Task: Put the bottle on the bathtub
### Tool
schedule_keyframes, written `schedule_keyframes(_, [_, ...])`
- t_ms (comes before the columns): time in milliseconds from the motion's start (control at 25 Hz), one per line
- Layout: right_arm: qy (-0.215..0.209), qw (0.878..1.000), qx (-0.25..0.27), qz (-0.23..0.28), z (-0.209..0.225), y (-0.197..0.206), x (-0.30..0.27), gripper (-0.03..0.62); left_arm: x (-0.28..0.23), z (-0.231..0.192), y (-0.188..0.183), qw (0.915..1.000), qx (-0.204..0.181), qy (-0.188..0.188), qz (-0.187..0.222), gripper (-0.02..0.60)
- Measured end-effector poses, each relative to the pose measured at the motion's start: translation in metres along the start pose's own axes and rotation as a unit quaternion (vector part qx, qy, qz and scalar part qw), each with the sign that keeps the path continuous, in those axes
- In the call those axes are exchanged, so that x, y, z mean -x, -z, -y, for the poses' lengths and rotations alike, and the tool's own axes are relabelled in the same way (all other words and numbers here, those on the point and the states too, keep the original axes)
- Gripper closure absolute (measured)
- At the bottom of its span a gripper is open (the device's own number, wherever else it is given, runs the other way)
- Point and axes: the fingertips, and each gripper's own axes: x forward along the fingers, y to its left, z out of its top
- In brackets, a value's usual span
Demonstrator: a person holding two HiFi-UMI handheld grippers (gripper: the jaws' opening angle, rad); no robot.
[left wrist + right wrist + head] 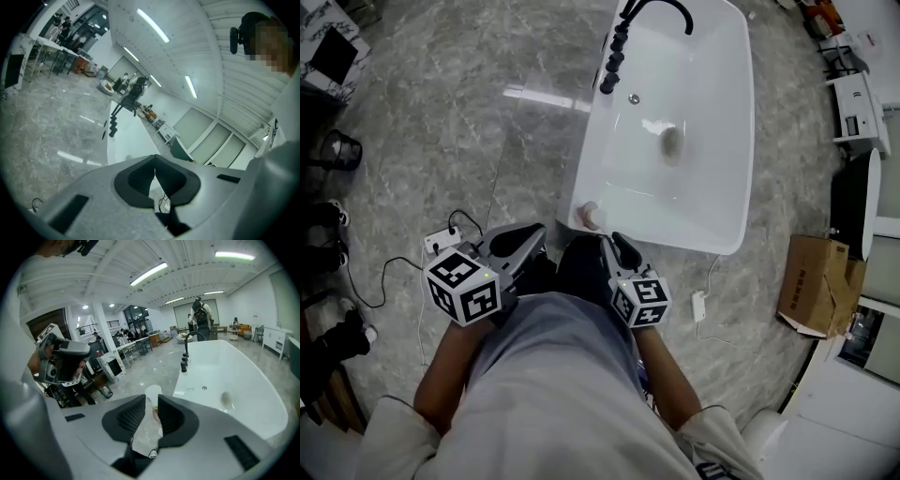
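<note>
1. Left claw (528,246) (154,176): my left claw's jaws are closed tip to tip, with only a hairline of light between the pads. Nothing is held. It is raised near my body and points toward the bathtub (125,140).

2. Right claw (615,246) (150,416): my right claw's jaws stand a narrow gap apart, their ribbed pads facing each other. Nothing is clamped. The gap lines up with the bottle (153,392), which shows through and above it.

3. Bottle (589,217): it stands on the near corner of the rim of the white bathtub (733,141) (253,380), just ahead of the right claw's tips and apart from them in the head view. Its long axis is vertical. The pale cap points up and the clear body is below it.

4. Reference: the black faucet (623,37) (186,352) (123,107) is at the far end of the same long rim, well apart from the bottle.
</note>
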Motion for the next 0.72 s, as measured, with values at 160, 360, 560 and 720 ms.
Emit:
schedule_keyframes(160, [-0.019, 1.0, -0.003, 0.019, -0.007, -0.023, 0.011, 0.532, 0.001, 0.008, -0.009, 0.9999, -0.013, 0.003, 0.01, 0.575])
schedule_keyframes(360, [-0.04, 0.998, 0.018, 0.036, -0.018, -0.05, 0.024, 0.554, 0.008, 0.021, -0.025, 0.9988, -0.038, 0.001, 0.033, 0.575])
schedule_keyframes(560, [-0.05, 0.997, 0.031, 0.049, -0.022, -0.074, 0.036, 0.564, 0.014, 0.026, -0.033, 0.9974, -0.054, -0.005, 0.047, 0.575])
schedule_keyframes(720, [-0.058, 0.996, 0.044, 0.059, -0.026, -0.089, 0.047, 0.571, 0.021, 0.027, -0.038, 0.9959, -0.067, -0.017, 0.059, 0.575])
